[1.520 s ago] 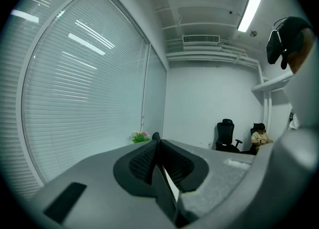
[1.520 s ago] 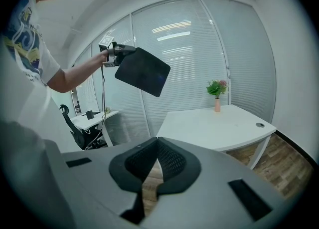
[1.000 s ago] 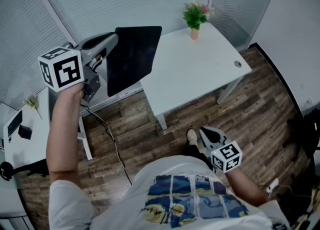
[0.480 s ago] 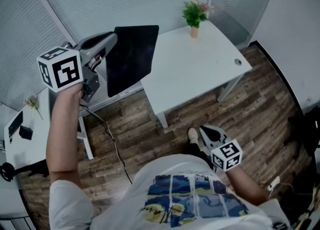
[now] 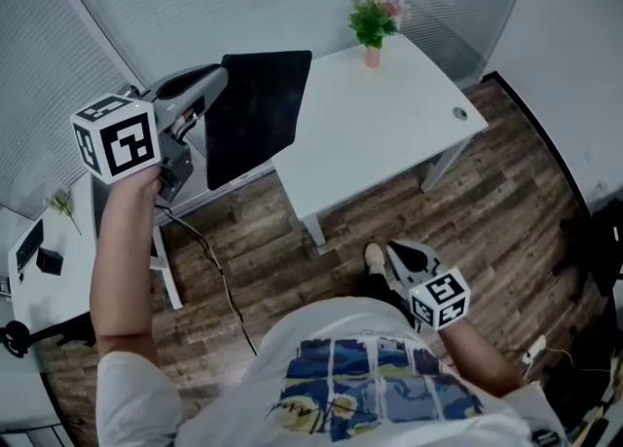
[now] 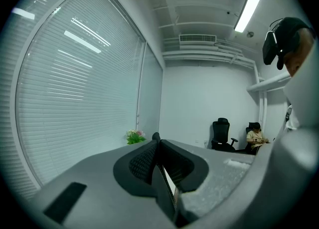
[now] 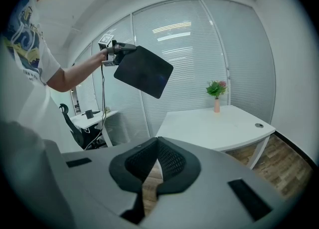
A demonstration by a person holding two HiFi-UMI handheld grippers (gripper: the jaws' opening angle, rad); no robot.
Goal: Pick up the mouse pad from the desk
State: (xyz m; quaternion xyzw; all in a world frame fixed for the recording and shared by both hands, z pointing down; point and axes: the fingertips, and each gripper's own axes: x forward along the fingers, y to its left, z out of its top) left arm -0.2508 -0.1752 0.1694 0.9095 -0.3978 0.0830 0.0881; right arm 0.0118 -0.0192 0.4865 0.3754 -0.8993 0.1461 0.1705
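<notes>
One mouse pad (image 5: 255, 114) in left gripper's (image 5: 216, 80) pinch, near desk (image 5: 380, 133) with flowerpot (image 5: 372, 54); right gripper (image 5: 397, 255) closed, empty.

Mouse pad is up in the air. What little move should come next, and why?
Probably just hold it steady with the jaws tight. The left gripper is clamped on the edge of the mouse pad, which hangs in the air beside the white desk, touching nothing. The pickup looks done, and the right gripper is shut and empty, so it could not catch a slip.
</notes>
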